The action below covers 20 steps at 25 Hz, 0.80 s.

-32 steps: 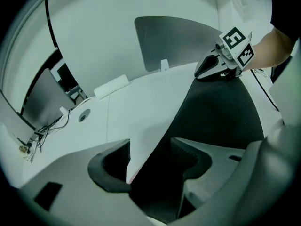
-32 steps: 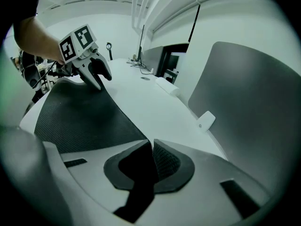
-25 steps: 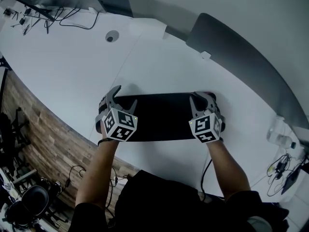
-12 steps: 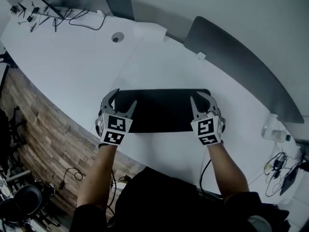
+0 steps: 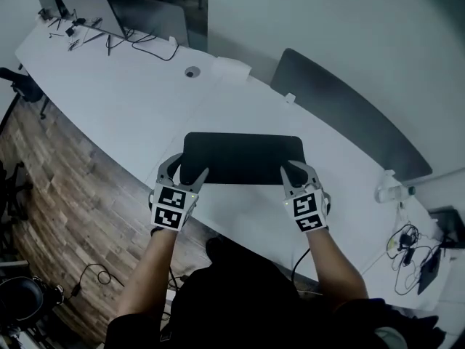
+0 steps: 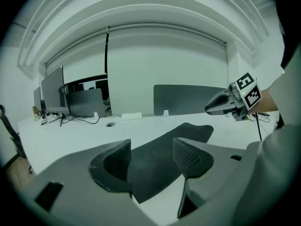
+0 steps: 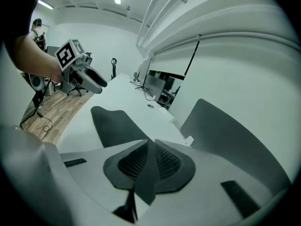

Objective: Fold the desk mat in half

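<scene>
One black desk mat (image 5: 243, 157) lies flat on the white surface (image 5: 123, 107), long side across our front, with its near edge towards us. Its near left corner reaches in between the jaws of our left claw (image 5: 184, 173). In the left gripper view those jaws stand wide apart with the corner (image 6: 157, 154) loose in the gap, and we cannot tell whether it touches either one. Our right claw (image 5: 296, 173) sits at the near right corner, and the right gripper view shows its jaws closed together with the thin edge of the mat (image 7: 146, 173) pinched between them.

We count one mat, two claws and two marker cubes, one on the left (image 5: 171, 208) and one on the right (image 5: 306, 213).

Beyond the mat the surface is long and curved, with a round cable hole (image 5: 192, 72) set into it. A dark grey divider panel (image 5: 341, 115) stands along its far edge. Wood-plank floor (image 5: 65, 195) runs along the near left side, and a pale wall (image 5: 327, 20) rises behind the panel
</scene>
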### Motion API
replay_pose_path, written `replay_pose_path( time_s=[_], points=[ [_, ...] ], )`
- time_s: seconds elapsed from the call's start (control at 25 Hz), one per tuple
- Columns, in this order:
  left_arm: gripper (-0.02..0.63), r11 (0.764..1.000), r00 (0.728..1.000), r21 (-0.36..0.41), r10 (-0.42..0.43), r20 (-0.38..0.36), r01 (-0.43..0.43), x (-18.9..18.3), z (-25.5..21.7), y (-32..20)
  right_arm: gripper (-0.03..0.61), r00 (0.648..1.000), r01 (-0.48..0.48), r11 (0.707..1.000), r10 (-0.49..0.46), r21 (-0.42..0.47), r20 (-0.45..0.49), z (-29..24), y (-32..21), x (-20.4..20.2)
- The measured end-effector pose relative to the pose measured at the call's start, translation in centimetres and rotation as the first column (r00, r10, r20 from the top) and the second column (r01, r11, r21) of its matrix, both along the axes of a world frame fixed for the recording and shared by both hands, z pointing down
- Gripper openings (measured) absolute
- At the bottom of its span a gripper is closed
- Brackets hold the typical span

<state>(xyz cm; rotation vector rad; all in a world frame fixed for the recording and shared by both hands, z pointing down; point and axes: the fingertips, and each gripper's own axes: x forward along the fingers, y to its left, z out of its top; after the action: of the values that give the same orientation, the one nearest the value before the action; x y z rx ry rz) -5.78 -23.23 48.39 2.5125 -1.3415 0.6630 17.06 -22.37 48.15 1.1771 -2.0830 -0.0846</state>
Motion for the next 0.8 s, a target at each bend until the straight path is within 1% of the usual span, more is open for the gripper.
replay_pose_path(
  time_s=[0.12, 0.28, 0.48, 0.64, 0.72, 0.8],
  points=[
    [0.279, 1.0, 1.0, 0.028, 0.013, -0.025, -0.012, -0.2, -2.2, 2.5, 0.037, 1.0, 0.0, 1.0, 0.0, 0.003, -0.011, -1.6, 3.3, 0.0],
    [0.275, 0.998, 0.997, 0.065, 0.017, -0.069, -0.012, -0.8, -4.9, 5.0, 0.021, 1.0, -0.016, 0.999, 0.016, 0.034, -0.015, -4.2, 6.2, 0.3],
    [0.267, 0.997, 0.991, 0.07, 0.024, -0.128, -0.015, -1.0, -7.0, 7.6, 0.02, 0.998, -0.041, 0.998, 0.039, 0.04, 0.052, -6.2, 8.2, 0.3],
    [0.267, 0.997, 0.987, 0.07, 0.03, -0.159, -0.019, -0.5, -8.1, 9.2, 0.02, 0.993, -0.032, 0.999, 0.027, 0.04, 0.116, -7.5, 9.1, -0.3],
    [0.267, 0.997, 0.986, 0.074, 0.029, -0.163, -0.017, -0.1, -8.5, 9.7, 0.018, 0.99, -0.017, 0.999, 0.01, 0.043, 0.14, -8.0, 9.5, -0.3],
    [0.267, 0.996, 0.99, 0.082, 0.03, -0.136, -0.019, 0.6, -8.6, 9.9, 0.015, 0.986, -0.004, 0.999, -0.005, 0.053, 0.164, -8.5, 9.7, 0.0]
  ],
)
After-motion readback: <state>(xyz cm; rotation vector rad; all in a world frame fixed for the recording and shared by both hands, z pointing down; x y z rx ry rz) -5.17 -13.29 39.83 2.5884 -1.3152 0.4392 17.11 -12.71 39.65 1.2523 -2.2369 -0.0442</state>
